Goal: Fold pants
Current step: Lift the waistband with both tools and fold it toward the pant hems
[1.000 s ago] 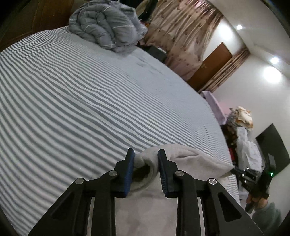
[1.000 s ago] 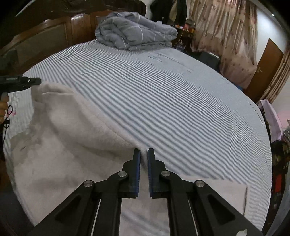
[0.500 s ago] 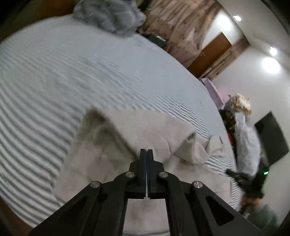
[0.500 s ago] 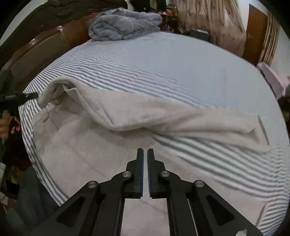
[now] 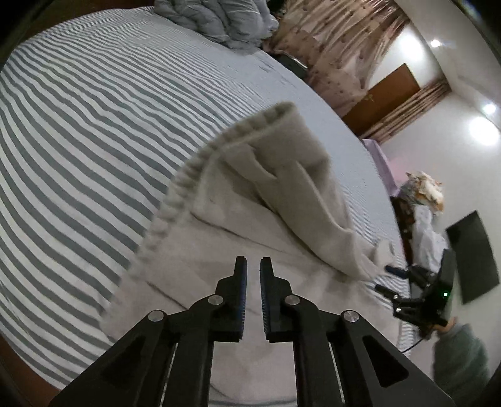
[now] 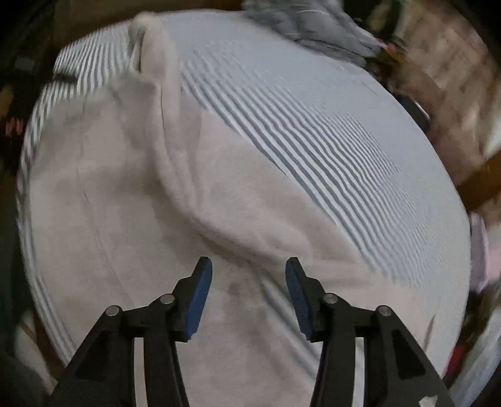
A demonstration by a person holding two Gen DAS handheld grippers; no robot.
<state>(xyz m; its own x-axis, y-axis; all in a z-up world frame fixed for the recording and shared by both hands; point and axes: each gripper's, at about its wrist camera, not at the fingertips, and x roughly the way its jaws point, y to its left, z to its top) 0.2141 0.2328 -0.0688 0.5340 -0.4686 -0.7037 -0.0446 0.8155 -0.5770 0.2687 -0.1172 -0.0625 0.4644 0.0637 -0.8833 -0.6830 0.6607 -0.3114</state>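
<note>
Beige pants [image 5: 275, 200] lie on the striped bed, one part folded loosely over the other, with the ribbed waistband [image 5: 175, 200] at the left edge. My left gripper [image 5: 253, 266] hovers above the pants' near part, its jaws a narrow gap apart and holding nothing. In the right wrist view the pants [image 6: 156, 194] spread across the bed with a rolled fold running down the middle. My right gripper [image 6: 249, 266] is open wide and empty just above the cloth. The right gripper also shows in the left wrist view [image 5: 416, 281], beyond the pants' far end.
The bed [image 5: 94, 125] has a grey and white striped sheet. A rumpled grey duvet [image 5: 219, 18] lies at its far end. Curtains [image 5: 338, 62] and a brown door [image 5: 382, 94] stand beyond. A dark screen [image 5: 472, 256] and clutter are at the right wall.
The left gripper let go of the waistband fold, shut, then parted slightly and pulled back. The right gripper opened wide from shut. The pants now lie folded over themselves.
</note>
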